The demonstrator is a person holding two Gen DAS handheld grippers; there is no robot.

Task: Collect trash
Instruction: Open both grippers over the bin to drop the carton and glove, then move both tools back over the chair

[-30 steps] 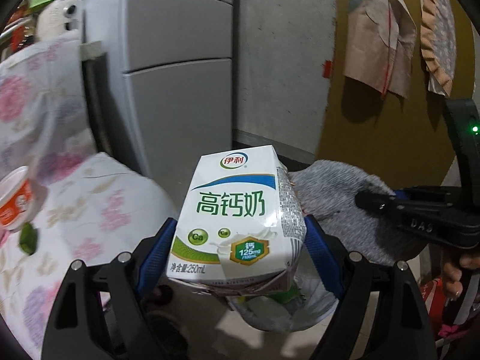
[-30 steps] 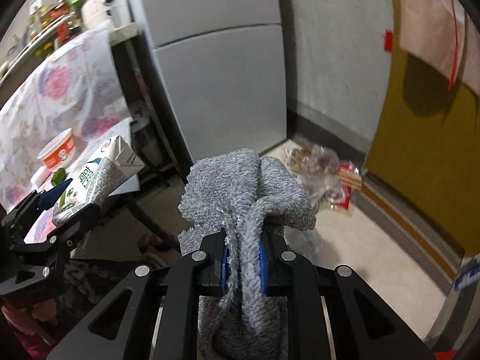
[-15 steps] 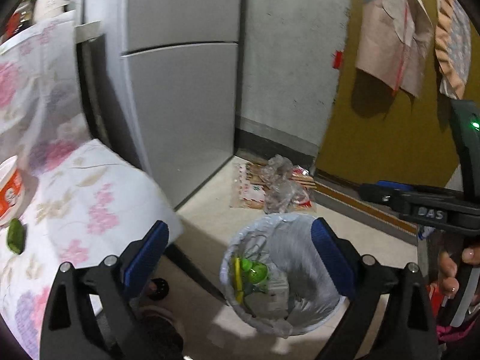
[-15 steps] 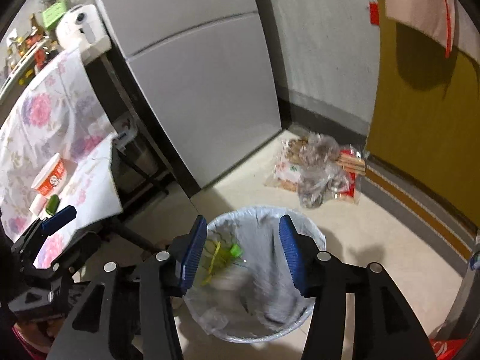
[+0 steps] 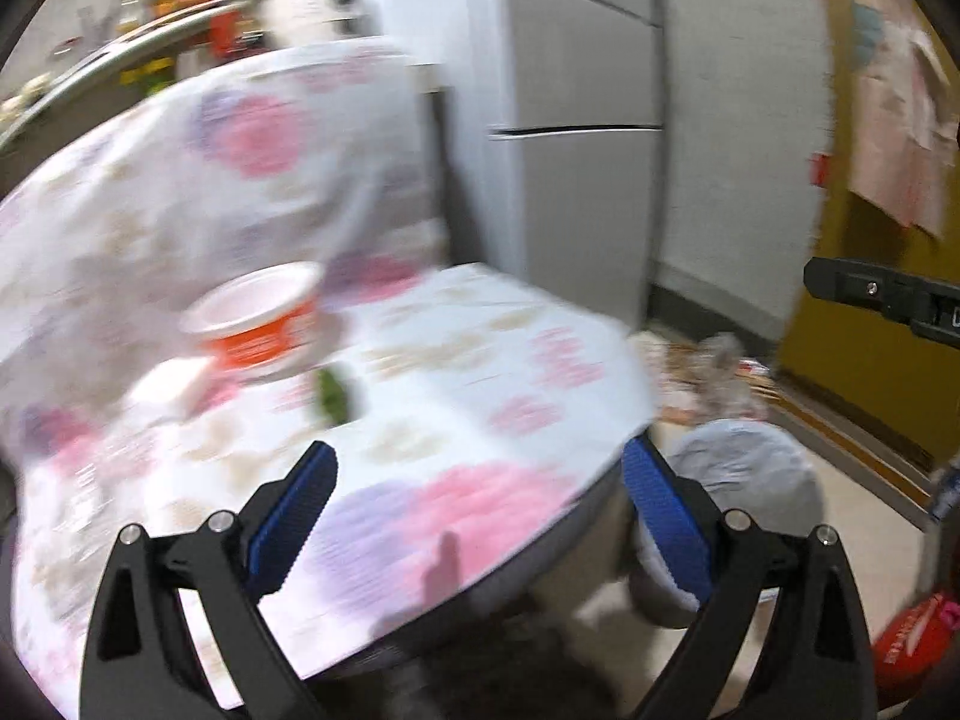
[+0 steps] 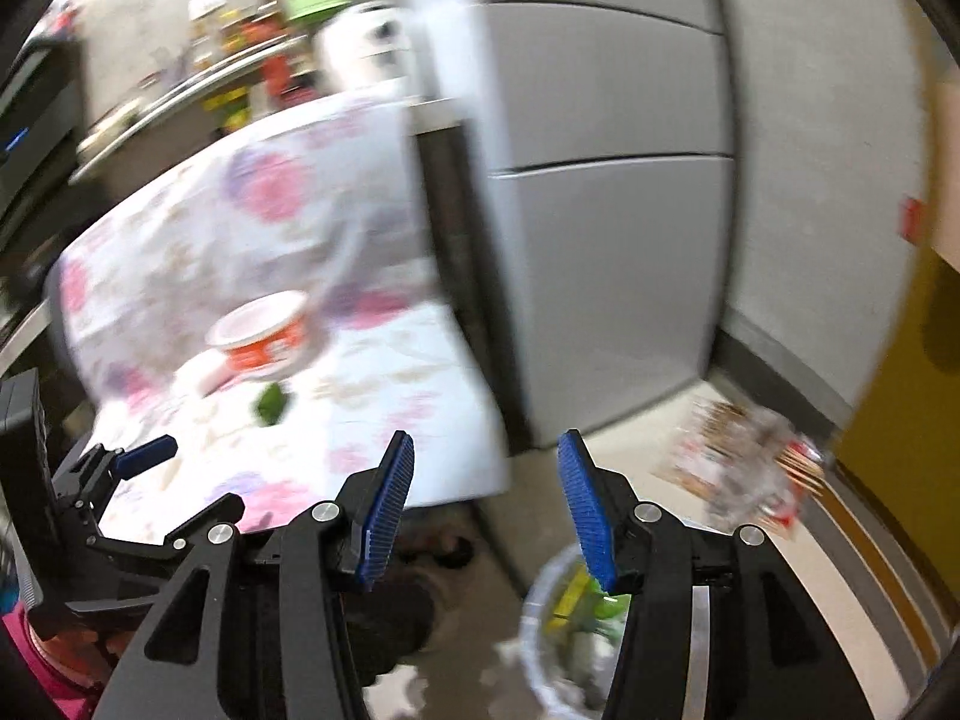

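My left gripper (image 5: pixel 480 516) is open and empty above the near edge of the table with the floral cloth (image 5: pixel 456 360). An orange and white cup (image 5: pixel 258 324) and a small green scrap (image 5: pixel 333 396) lie on the cloth ahead of it. My right gripper (image 6: pixel 486 510) is open and empty, over the floor by the table's corner. The lined trash bin (image 6: pixel 570 618) sits on the floor below its right finger, with trash inside. The bin also shows in the left wrist view (image 5: pixel 744 468). The cup (image 6: pixel 264 339) and the scrap (image 6: pixel 273 402) show far left in the right wrist view. Both views are blurred.
A grey fridge (image 6: pixel 600 210) stands behind the table. A pile of plastic wrappers (image 6: pixel 744 468) lies on the floor by the yellow door (image 5: pixel 870 330). A shelf with bottles (image 5: pixel 180 6) runs along the back wall. A white flat thing (image 5: pixel 180 384) lies by the cup.
A second ago the left gripper held a milk carton and the right a grey cloth; both opened over the bin and are empty. Both grippers have since swung left toward the table.
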